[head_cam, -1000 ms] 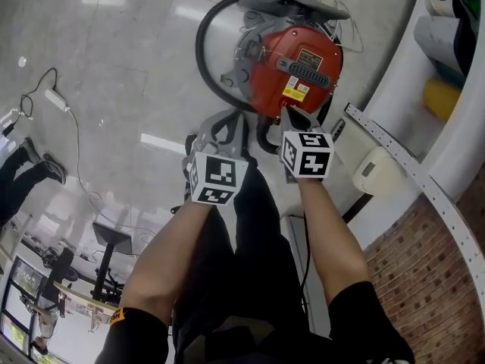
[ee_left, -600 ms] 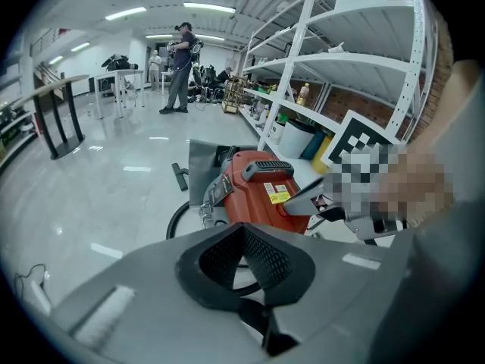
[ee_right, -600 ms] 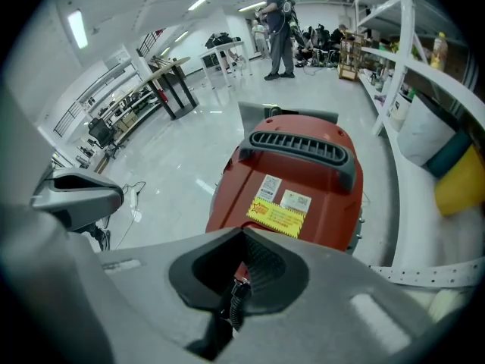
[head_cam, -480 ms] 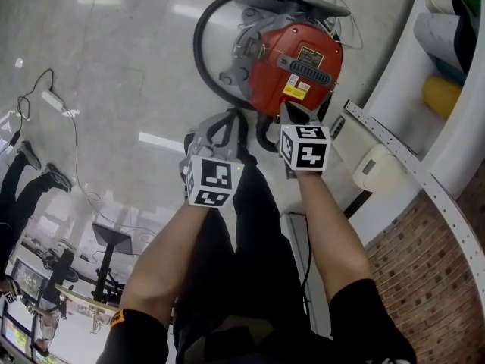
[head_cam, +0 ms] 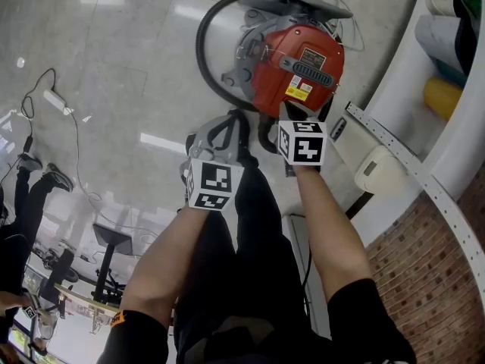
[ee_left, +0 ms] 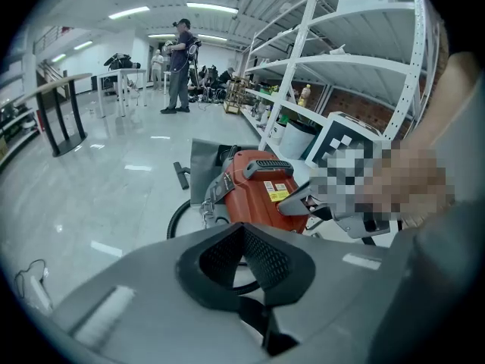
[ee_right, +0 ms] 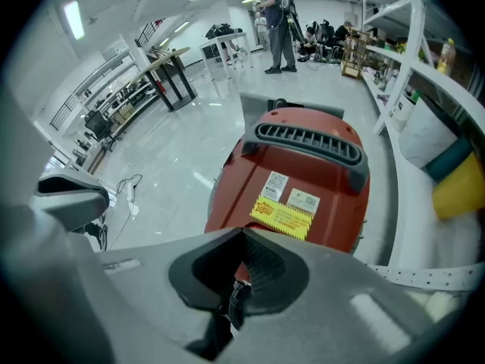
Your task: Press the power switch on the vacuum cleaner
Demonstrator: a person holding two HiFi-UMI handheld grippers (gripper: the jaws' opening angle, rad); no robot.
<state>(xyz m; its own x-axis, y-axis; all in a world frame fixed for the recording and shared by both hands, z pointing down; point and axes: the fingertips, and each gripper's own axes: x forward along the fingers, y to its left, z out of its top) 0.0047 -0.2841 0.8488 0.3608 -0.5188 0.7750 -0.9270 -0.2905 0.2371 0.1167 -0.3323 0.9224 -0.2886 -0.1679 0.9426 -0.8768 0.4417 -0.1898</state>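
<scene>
Jaws on both grippers are pressed together with nothing between them. From the head view, the right gripper (head_cam: 289, 113) has its tips at the 6 o'clock edge of the red drum-shaped vacuum cleaner (head_cam: 295, 63), which stands on the glossy grey floor (head_cam: 129, 67) at 12 o'clock from the person's feet. The tips are just below the vacuum's yellow label (head_cam: 296, 92). The left gripper (head_cam: 225, 127) hangs near the vacuum's 7 o'clock side, apart from it.

I judge this to be the approach before the press. No view lets me pick out the power switch itself. The next move calls for finding it on the red shell and pushing the closed right tips squarely onto it.
</scene>
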